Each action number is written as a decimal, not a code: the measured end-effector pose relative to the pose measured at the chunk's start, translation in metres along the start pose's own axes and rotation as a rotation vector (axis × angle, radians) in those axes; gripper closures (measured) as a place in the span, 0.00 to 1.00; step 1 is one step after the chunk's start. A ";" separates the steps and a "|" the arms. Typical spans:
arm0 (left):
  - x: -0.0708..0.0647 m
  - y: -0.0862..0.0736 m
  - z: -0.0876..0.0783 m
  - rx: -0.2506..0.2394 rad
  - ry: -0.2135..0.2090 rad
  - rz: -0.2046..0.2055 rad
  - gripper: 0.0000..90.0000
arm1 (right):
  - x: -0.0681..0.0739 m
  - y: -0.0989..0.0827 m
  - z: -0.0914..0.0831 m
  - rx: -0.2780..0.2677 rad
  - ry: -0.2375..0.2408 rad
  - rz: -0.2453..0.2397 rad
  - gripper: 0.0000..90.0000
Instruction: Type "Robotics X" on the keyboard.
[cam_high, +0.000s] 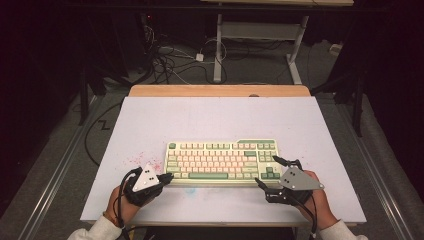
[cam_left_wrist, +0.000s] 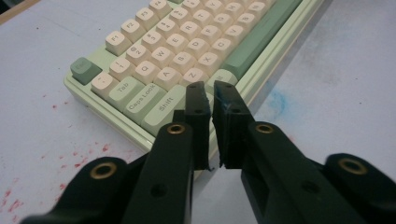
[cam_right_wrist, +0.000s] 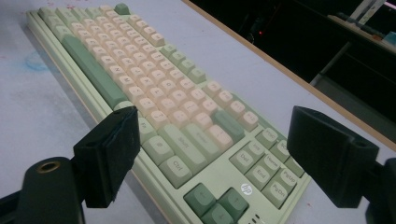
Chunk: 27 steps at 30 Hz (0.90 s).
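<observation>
While the keyboard (cam_high: 222, 161) lies lengthwise left-right, the left gripper (cam_high: 167, 177), jaws nearly together, and right gripper (cam_high: 266, 172), jaws apart, flank its near corners.

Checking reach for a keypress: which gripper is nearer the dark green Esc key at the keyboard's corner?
Left. The left gripper sits at the keyboard's left end below the Esc key; the right gripper is at the far end.

A: Foreground?
B: White table top (cam_high: 220, 115), with wooden strip (cam_high: 220, 90) along far edge. Red specks (cam_high: 137, 160) near left front; faint blue smudge (cam_left_wrist: 279, 100) near front edge.
A: Background?
B: Dark floor with tangled cables (cam_high: 165, 60); beyond, white desk frame (cam_high: 260, 35). At left, metal rail (cam_high: 55, 170).
</observation>
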<state>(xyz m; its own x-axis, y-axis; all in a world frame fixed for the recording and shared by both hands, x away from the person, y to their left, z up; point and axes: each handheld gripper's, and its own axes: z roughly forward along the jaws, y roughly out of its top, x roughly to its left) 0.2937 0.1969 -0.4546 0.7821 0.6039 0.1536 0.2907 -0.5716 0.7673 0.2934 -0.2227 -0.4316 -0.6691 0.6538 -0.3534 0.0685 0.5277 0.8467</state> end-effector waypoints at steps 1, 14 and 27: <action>0.000 0.001 0.000 0.000 0.007 -0.004 0.97 | 0.000 -0.001 0.000 0.001 -0.001 0.000 0.20; -0.002 0.024 0.021 0.037 -0.047 0.018 0.98 | 0.003 -0.008 -0.003 0.025 0.009 -0.002 0.20; 0.003 0.052 0.048 0.077 -0.068 0.028 0.98 | 0.006 -0.010 0.001 0.046 0.021 -0.011 0.20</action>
<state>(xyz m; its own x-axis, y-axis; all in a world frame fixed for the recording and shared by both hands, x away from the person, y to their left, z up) 0.3371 0.1424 -0.4440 0.8253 0.5495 0.1302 0.3072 -0.6303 0.7130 0.2895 -0.2235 -0.4430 -0.6852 0.6367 -0.3538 0.0950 0.5597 0.8232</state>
